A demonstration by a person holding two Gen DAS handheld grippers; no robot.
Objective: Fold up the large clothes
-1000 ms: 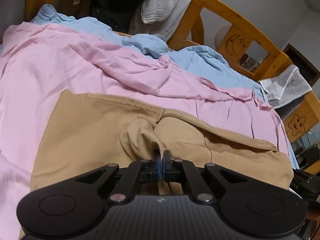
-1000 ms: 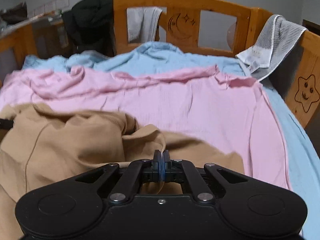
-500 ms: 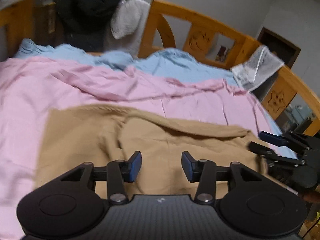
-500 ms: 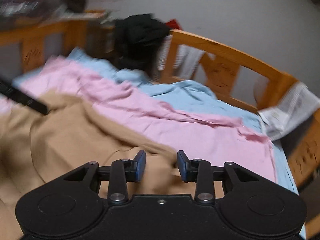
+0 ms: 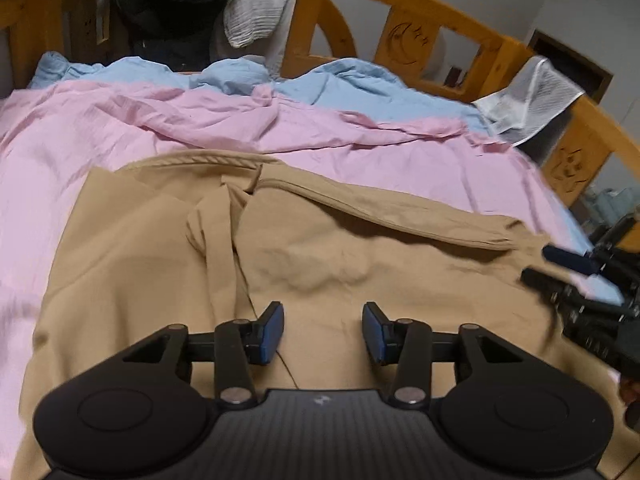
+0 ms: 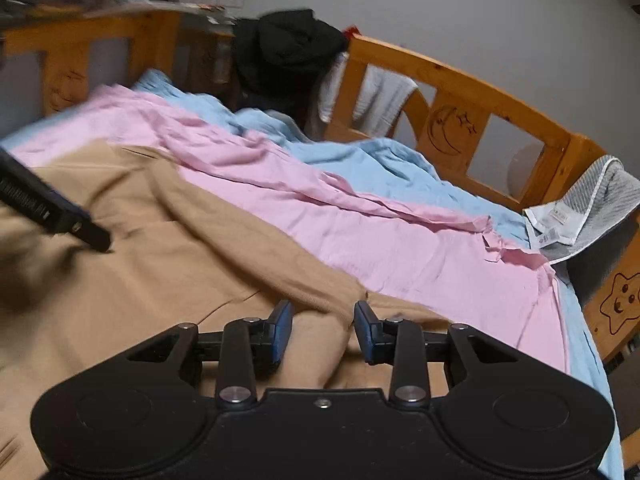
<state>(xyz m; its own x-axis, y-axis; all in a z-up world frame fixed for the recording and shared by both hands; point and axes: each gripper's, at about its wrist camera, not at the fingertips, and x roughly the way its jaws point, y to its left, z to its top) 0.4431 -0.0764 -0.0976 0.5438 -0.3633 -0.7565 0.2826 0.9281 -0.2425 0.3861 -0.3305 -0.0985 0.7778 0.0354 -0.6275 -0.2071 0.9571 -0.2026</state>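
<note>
Your left gripper [image 5: 323, 330] and right gripper [image 6: 323, 330] both stand open, empty, above the tan garment [image 5: 360, 264] spread on the pink sheet [image 5: 120, 128]

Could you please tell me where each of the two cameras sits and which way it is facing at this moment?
Left wrist: sits on the left tool, jaws open, looking along it over the tan garment toward the wooden headboard; the right tool shows at the right edge.
Right wrist: sits on the right tool, jaws open, facing the star-carved side rail; the left tool shows at left.
Shared: tan garment, pink sheet, headboard.
</note>
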